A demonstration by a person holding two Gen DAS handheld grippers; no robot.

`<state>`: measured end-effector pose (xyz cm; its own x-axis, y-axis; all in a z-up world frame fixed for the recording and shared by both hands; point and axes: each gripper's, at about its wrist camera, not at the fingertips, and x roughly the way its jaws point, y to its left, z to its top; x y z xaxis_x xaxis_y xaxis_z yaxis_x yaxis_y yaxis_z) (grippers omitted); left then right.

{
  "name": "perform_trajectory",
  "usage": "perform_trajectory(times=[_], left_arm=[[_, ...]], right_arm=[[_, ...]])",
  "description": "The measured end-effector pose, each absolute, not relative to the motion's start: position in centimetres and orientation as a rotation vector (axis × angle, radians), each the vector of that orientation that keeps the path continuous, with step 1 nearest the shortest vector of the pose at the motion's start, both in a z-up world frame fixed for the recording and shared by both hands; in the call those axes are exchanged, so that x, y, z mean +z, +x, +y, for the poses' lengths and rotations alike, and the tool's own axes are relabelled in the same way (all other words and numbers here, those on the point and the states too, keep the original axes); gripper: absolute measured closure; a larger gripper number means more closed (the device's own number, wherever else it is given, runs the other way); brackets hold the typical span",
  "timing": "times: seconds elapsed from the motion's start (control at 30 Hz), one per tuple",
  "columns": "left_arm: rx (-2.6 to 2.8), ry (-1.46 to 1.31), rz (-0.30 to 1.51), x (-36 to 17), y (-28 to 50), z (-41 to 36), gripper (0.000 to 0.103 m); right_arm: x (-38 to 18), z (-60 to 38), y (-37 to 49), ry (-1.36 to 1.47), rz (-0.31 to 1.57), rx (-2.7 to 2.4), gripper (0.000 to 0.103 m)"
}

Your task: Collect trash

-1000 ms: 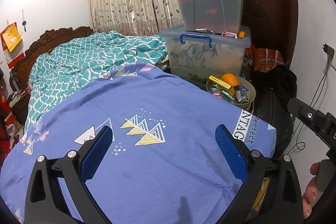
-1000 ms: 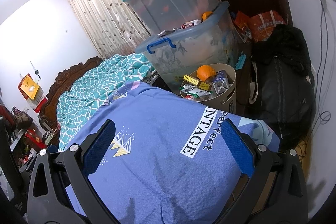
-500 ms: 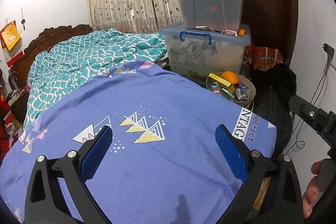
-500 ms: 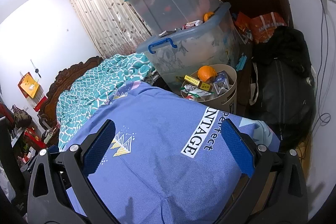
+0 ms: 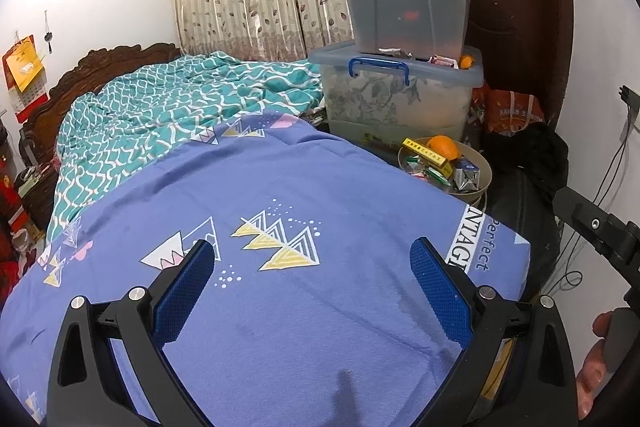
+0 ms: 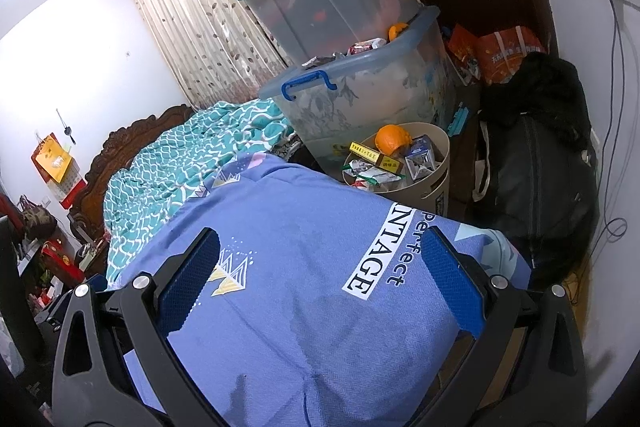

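Both tools spread over blue bedspread (image 5: 304,307)

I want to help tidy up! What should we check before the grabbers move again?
1. Left gripper open and empty: ok.
2. Right gripper open and empty: ok.
3. Round beige bin beside the bed in sight: ok, with an orange, a yellow box and wrappers inside.
4. Room left in the bin: not ok, it looks nearly full.
5. Loose trash on the blue patterned bedspread: cannot tell, none shows here.
6. Wrappers and a second orange on the clear storage tub lid: ok, likely next to pick.
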<state>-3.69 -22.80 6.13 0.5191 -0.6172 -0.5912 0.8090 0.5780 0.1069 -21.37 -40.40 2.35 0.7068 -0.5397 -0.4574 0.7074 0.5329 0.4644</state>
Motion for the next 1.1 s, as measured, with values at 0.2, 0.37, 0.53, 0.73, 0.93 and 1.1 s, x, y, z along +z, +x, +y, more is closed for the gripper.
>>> perform_trajectory(times=[0.2,0.37,0.53,0.73,0.93,1.1], left_arm=[[-0.866,0.387,0.539,6.15,-3.37,-22.69,0.009],[-0.857,0.385,0.539,6.07,-3.25,-22.7,0.009],[-0.859,0.379,0.546,5.97,-3.06,-22.67,0.009],[-0.856,0.384,0.544,5.94,-3.06,-22.69,0.009],[-0.849,0.388,0.541,5.7,-2.95,-22.58,0.009],[-0.845,0.387,0.543,5.54,-2.84,-22.58,0.009]], right_arm=[[2.25,-40.41,-21.37,0.671,0.272,-0.757,0.004],[2.24,-40.45,-21.34,0.67,0.274,-0.756,0.004],[2.07,-40.44,-21.41,0.672,0.278,-0.755,0.004],[2.0,-40.43,-21.38,0.67,0.28,-0.754,0.004],[2.01,-40.4,-21.37,0.672,0.279,-0.755,0.004],[2.03,-40.4,-21.32,0.671,0.28,-0.754,0.004]])
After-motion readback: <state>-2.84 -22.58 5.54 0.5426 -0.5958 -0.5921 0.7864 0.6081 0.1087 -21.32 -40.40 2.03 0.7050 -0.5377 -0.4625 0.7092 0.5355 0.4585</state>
